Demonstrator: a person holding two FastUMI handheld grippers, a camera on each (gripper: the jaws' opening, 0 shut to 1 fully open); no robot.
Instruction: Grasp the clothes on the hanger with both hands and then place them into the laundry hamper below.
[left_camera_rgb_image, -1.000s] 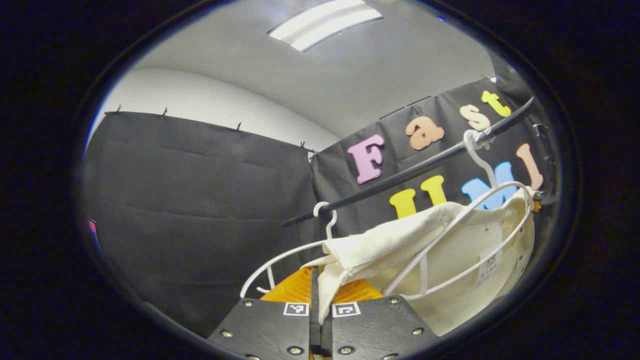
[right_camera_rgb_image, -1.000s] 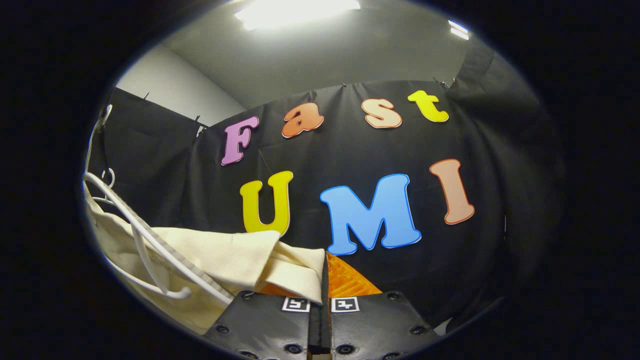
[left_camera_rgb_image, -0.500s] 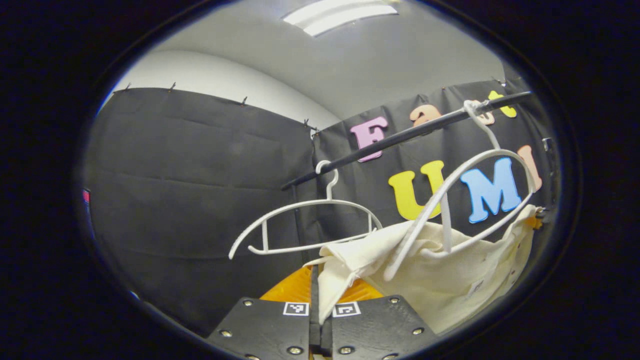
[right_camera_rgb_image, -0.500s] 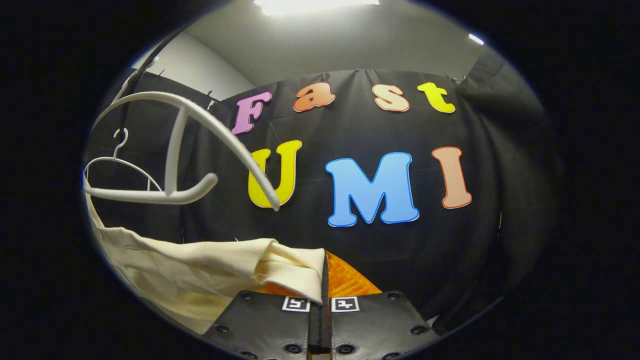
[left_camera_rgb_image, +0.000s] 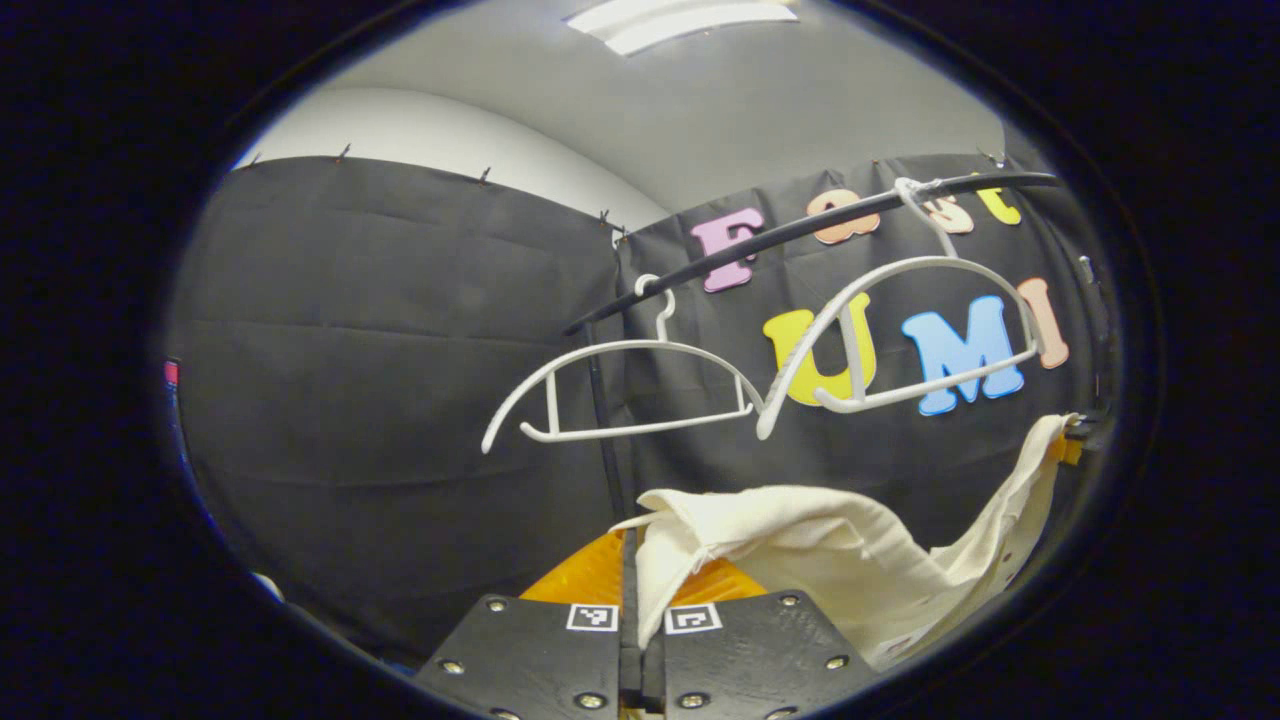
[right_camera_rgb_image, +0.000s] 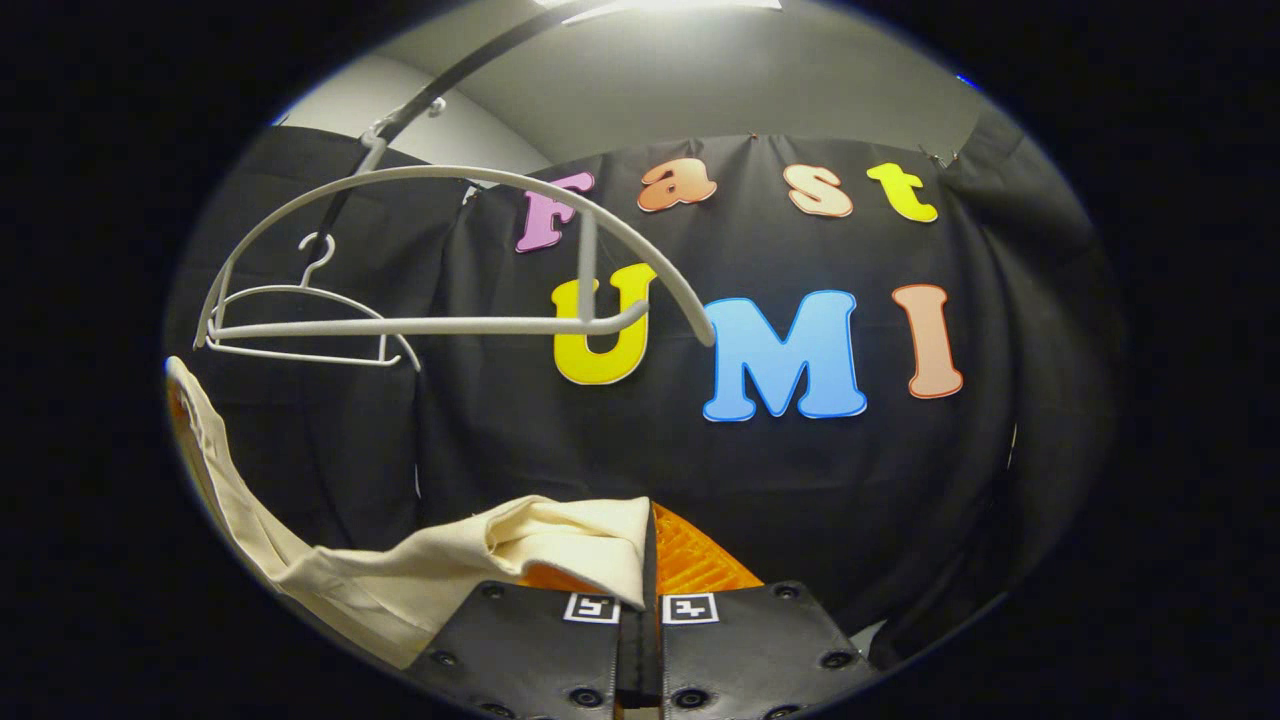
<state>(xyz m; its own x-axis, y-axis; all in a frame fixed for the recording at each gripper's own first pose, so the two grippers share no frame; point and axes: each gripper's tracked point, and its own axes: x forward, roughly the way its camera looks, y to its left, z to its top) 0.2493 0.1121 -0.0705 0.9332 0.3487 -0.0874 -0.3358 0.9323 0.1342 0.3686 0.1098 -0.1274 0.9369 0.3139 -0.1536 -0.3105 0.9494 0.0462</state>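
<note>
Black cloth wall (left_camera_rgb_image: 400, 350) across most of both views; grey ceiling above, with a light panel (left_camera_rgb_image: 690, 15) at top centre of the left gripper view.

Cream garment (left_camera_rgb_image: 850, 560) off the hangers, slung low. In left gripper view: lower centre to right edge, one corner bunched at bottom centre, the rest sagging, then rising to a far corner at right edge. In right gripper view (right_camera_rgb_image: 420, 570): from bottom centre out to left edge, climbing there to a far corner.

Dark rail (left_camera_rgb_image: 800, 235) running diagonally across upper right of left gripper view; seen again at upper left of right gripper view (right_camera_rgb_image: 450, 75).

Two white hangers on the rail, both bare. Near hanger (left_camera_rgb_image: 900, 340) upper right in left gripper view, tilted; large across upper left to centre in right gripper view (right_camera_rgb_image: 450, 250). Far hanger (left_camera_rgb_image: 620, 390) at centre in left gripper view, level; small at left in right gripper view (right_camera_rgb_image: 300, 320).

Left tool (left_camera_rgb_image: 632, 560) at bottom centre of its view, closed on the bunched corner of the garment, cloth pinched between the fingers and spilling right.

Right tool (right_camera_rgb_image: 648, 555) at bottom centre of its view, clamped likewise on a folded garment corner, cloth spilling left.

Other tool (left_camera_rgb_image: 1078, 435) glimpsed at right edge of left gripper view, at the garment's far corner.
</note>
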